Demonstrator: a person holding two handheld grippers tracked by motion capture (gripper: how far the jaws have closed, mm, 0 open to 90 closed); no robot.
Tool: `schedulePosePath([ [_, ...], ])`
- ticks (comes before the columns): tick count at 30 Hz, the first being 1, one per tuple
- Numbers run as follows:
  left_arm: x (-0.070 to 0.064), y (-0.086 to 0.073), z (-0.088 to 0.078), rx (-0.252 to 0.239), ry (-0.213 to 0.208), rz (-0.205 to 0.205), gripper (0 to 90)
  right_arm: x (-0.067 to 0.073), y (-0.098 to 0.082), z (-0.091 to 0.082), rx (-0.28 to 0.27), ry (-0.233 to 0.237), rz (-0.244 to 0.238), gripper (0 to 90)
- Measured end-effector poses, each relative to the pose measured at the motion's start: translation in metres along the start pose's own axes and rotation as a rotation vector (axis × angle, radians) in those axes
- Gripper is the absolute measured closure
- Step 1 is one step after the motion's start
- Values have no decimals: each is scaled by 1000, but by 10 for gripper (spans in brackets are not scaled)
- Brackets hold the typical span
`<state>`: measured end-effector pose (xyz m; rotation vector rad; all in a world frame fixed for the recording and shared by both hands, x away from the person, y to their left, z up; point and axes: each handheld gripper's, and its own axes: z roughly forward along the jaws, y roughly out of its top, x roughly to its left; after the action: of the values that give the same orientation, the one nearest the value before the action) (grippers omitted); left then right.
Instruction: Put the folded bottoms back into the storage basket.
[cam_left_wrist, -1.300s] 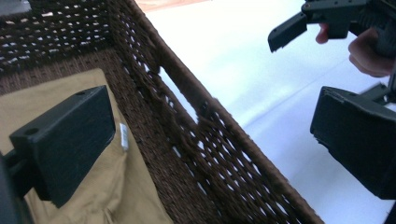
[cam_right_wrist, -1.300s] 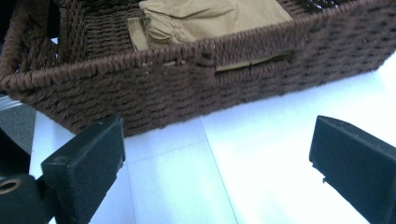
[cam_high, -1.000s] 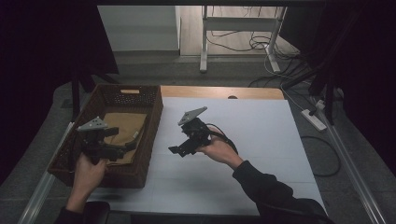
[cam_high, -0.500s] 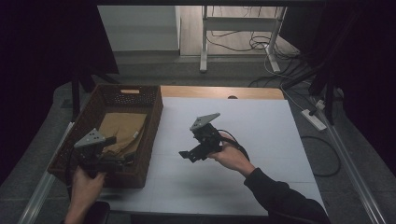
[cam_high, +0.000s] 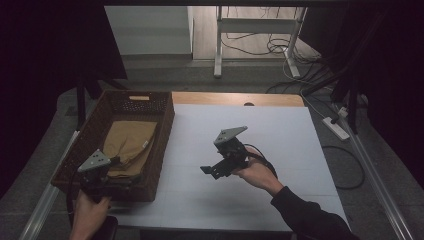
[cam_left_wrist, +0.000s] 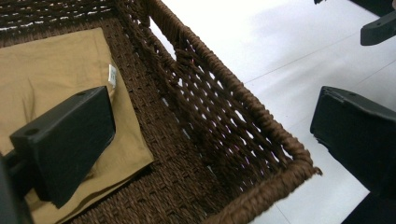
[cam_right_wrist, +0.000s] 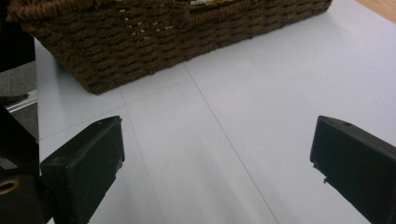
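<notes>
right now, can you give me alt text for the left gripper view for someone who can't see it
Two open black jaws of the left gripper straddle the near corner of a dark brown woven wicker basket, one jaw over the inside and one over the white table. A folded tan cloth with a small white label lies flat in the basket.

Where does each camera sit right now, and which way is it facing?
High view: above the person's side, looking forward and down at the table; both hands show.
Left gripper view: on the left gripper, over the basket corner and tan cloth.
Right gripper view: on the right gripper, facing the basket's side.
All share the basket.
</notes>
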<state>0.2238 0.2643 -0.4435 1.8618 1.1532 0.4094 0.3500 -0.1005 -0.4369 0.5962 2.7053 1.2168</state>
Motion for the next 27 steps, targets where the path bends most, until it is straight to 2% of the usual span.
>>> schedulePosePath([
  [2, 2, -6, -4, -23, -21, -6, 0, -1, -5, -5, -1, -14, 3, 35],
  [6, 4, -12, -10, -47, -36, -3, 0, -3, -12, -13, -4, -36, 5, 35],
  [13, 5, -20, -11, -12, -15, 2, 0, -7, -26, -28, -12, -72, 27, 35],
  [17, 6, -24, -13, -28, -32, -13, 0, -9, -33, -39, -26, -86, 45, 35],
  [27, 9, -28, -16, -29, -25, -27, 0, -10, -54, -63, -54, -125, 94, 35],
])
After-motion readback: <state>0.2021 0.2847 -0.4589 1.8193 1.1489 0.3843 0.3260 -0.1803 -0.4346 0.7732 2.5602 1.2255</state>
